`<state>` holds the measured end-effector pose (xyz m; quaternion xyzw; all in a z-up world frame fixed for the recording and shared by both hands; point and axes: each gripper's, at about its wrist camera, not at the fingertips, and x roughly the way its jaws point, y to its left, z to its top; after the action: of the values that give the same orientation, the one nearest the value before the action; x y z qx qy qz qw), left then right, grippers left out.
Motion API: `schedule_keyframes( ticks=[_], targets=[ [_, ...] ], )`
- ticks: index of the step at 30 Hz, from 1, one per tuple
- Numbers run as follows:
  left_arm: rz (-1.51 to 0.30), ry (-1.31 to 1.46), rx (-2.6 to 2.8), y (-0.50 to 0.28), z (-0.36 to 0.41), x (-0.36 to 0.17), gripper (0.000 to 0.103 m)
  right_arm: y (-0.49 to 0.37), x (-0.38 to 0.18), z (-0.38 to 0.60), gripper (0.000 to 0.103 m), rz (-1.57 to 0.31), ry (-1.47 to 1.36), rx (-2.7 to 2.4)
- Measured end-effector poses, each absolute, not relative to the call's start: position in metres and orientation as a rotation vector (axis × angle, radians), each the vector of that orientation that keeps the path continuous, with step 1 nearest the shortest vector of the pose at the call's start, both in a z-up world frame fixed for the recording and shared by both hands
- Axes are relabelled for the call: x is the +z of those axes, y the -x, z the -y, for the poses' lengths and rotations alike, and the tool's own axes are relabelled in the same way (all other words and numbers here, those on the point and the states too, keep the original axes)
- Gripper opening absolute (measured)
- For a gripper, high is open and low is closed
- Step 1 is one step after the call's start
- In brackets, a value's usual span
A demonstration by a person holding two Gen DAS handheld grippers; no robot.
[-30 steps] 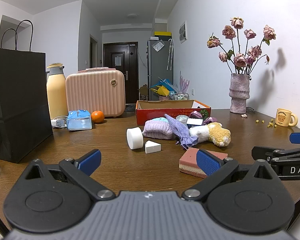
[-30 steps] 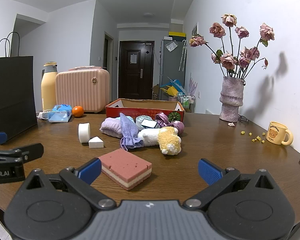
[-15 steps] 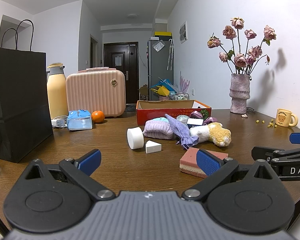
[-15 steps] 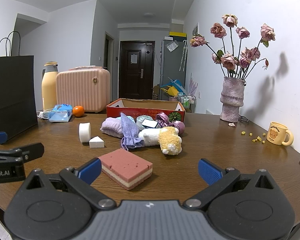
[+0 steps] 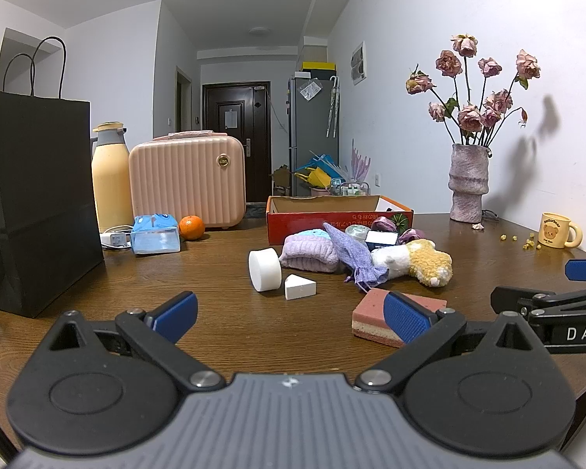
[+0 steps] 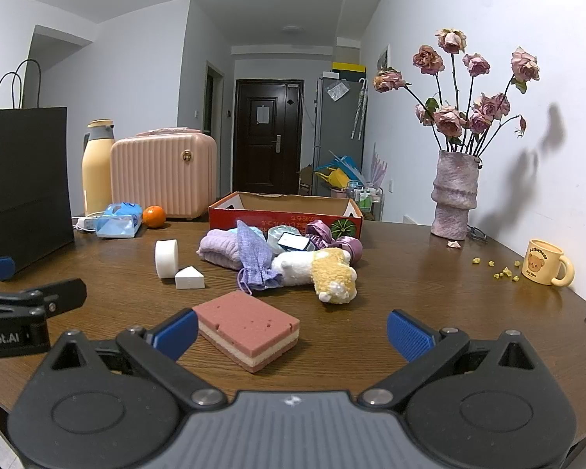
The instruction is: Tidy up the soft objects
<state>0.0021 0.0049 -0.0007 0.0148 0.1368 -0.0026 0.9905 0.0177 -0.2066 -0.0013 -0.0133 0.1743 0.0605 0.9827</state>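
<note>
A pink layered sponge (image 6: 250,332) lies on the brown table just ahead of my right gripper (image 6: 293,332), which is open and empty. The same sponge (image 5: 375,324) sits partly behind the right finger of my left gripper (image 5: 289,316), also open and empty. Farther back is a pile of soft things: a lilac folded towel (image 6: 217,250), a purple drawstring pouch (image 6: 254,262), a white and yellow plush toy (image 6: 320,271) and purple scrunchies (image 6: 343,244). A white round sponge (image 6: 166,258) and a white wedge sponge (image 6: 189,277) stand to the left. Behind the pile is an open red cardboard box (image 6: 285,211).
A black paper bag (image 5: 39,211), a cream thermos (image 5: 107,179), a pink case (image 5: 187,183), a tissue pack (image 5: 154,234) and an orange (image 5: 191,227) stand at the back left. A vase of dried roses (image 6: 453,195) and a bear mug (image 6: 547,267) are at the right.
</note>
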Motion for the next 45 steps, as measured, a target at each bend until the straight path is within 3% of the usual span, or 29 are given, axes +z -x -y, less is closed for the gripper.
schedule_keyframes(
  ticks=[25,45],
  targets=[
    [-0.302,-0.018,0.007,-0.018,-0.019,-0.009,0.103,-0.042,-0.009,0.194,0.103,-0.395,0.059,0.148],
    [-0.367,-0.004,0.038,-0.062,-0.034,-0.024,0.103,-0.112,-0.035,0.17,0.103,-0.508,0.161,0.224]
  ],
)
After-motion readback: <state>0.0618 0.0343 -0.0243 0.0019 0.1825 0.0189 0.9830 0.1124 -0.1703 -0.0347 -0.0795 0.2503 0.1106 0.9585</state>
